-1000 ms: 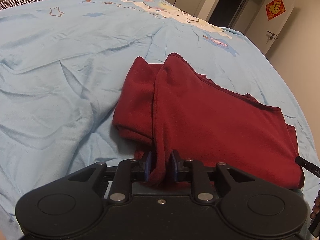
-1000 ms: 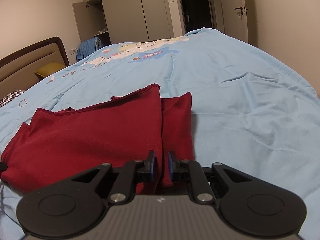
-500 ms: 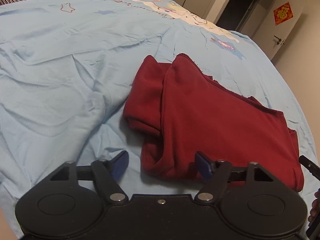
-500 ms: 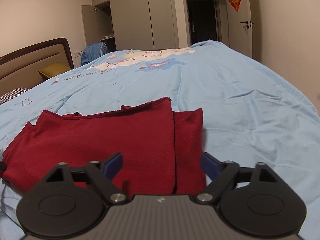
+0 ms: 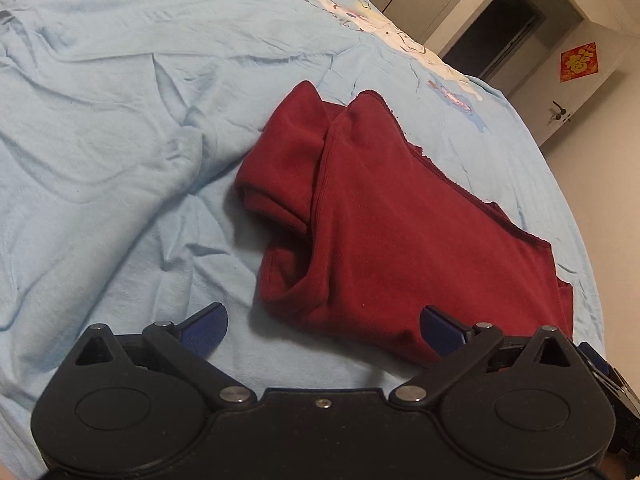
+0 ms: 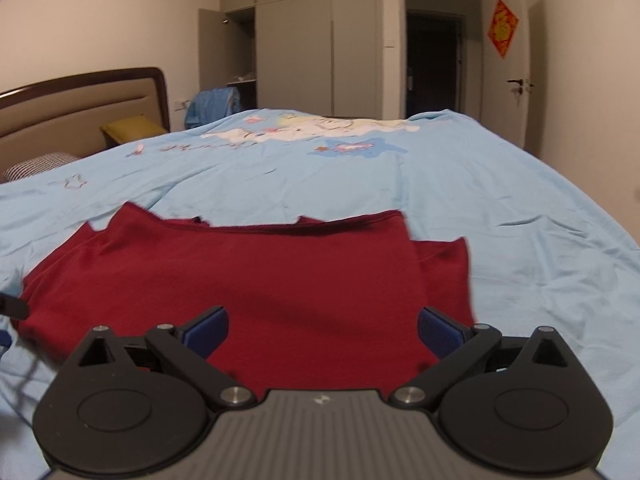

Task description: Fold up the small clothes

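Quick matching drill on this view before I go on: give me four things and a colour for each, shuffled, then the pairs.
Things:
1. folded garment
2. bed cover
3. pillow by the headboard
4. pads of the left hand-held gripper

Colours:
A. light blue
B. dark blue
C. dark red
D. mustard yellow

Pairs: 1-C, 2-A, 3-D, 4-B

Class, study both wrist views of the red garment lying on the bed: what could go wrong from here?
1. The red garment's near-left corner stands puffed up, so the fold may spring open.
2. The opening left claw and right claw hover close; withdrawing carelessly might snag cloth.
3. The wrinkled blue bedcover could skew later folds.
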The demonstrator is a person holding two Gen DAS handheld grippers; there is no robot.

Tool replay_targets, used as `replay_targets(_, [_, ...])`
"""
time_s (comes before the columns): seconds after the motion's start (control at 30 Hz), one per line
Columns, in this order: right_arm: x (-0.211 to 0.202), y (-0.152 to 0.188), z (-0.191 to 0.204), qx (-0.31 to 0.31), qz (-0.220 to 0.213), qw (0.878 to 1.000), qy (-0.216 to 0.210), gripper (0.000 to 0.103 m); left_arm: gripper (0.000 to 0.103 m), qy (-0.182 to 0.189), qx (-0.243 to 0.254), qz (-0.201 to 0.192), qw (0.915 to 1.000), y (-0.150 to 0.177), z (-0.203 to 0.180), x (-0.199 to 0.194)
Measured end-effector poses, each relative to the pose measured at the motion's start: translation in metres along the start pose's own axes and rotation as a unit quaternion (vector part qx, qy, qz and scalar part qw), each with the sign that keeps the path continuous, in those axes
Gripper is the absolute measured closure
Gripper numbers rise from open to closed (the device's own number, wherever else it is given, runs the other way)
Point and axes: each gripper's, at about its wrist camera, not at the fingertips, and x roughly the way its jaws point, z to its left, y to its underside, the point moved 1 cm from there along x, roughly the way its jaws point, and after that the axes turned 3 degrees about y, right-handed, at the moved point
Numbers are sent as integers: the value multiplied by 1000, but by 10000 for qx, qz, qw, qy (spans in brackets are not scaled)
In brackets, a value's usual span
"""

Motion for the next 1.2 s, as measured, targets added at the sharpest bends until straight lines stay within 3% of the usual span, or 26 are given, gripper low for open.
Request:
replay_targets(0.1, [5, 2, 22, -173, 192, 9993, -264, 0, 1, -12, 57, -4, 10000, 2, -1, 2])
replay_targets(0.33, [15, 2, 60, -537, 443, 9967, -428, 0, 1, 80, -126, 2, 9999, 1, 8, 1])
replay_targets(0.57, [33, 11, 66, -603, 920, 9933, -359, 0, 1, 93, -266, -1, 9996, 1, 15, 2])
replay_targets(1.2, [41, 14, 63, -529, 1166, 9909, -407, 0, 1, -59, -157, 34, 9999, 1, 9, 6])
